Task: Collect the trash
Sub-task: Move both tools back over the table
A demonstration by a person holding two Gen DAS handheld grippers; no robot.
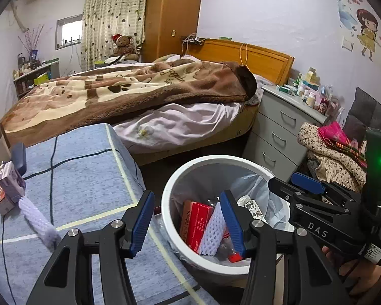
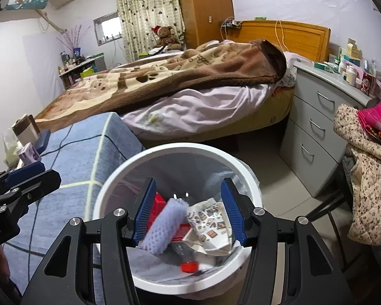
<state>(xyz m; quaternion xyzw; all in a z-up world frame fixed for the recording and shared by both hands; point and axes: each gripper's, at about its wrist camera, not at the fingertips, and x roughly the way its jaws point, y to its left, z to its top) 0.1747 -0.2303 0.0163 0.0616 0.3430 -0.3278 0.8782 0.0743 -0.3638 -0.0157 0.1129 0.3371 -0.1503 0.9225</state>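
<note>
A white bin (image 2: pixel 190 150) with a clear liner stands between the blue-covered surface and the grey drawers. In it lie a red box (image 2: pixel 158 203), a lilac foam net (image 2: pixel 165 226), a printed wrapper (image 2: pixel 210 223) and a clear bottle with a red cap (image 2: pixel 189 267). My right gripper (image 2: pixel 189 211) hangs open over the bin, nothing between its pads. My left gripper (image 1: pixel 188 223) is open and empty at the bin's left rim (image 1: pixel 165 203). On the blue cover another lilac foam net (image 1: pixel 35 218) and a purple box (image 1: pixel 10 188) lie to the left gripper's left.
A bed with a brown blanket (image 1: pixel 139 84) fills the back. Grey drawers (image 1: pixel 279 132) with bottles on top stand to the right. Clothes (image 1: pixel 330 152) are piled on a chair beside the bin. A dark blue case (image 2: pixel 42 137) lies on the blue cover (image 1: pixel 89 178).
</note>
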